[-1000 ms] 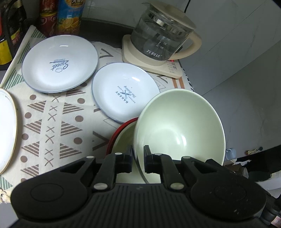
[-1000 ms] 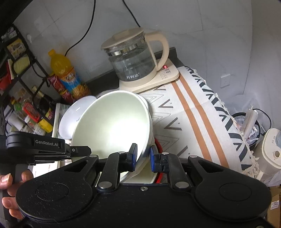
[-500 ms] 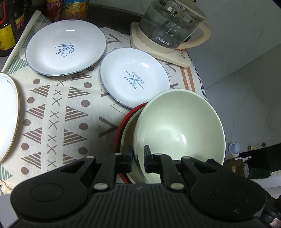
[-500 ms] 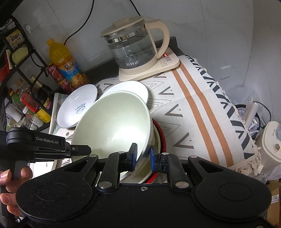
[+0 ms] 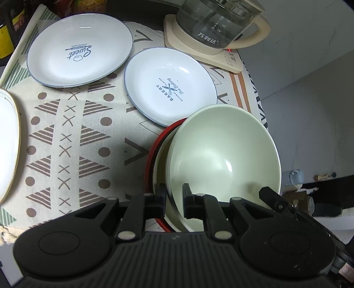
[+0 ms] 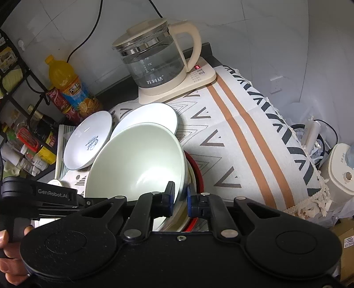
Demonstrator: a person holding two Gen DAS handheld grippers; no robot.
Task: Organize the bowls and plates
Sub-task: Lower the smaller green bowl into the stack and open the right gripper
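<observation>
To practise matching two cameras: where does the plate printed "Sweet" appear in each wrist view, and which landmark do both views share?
Left wrist: the Sweet plate lies upper left on the patterned cloth.
Right wrist: the same plate shows left of centre, behind the pale green bowl.
Shared landmark: the glass kettle.

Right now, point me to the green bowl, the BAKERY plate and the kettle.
green bowl [image 5: 223, 155], left wrist view, inner wall.
BAKERY plate [image 5: 170, 88], left wrist view, centre, on the printed logo.
kettle [image 6: 154, 59], right wrist view, glass body.
</observation>
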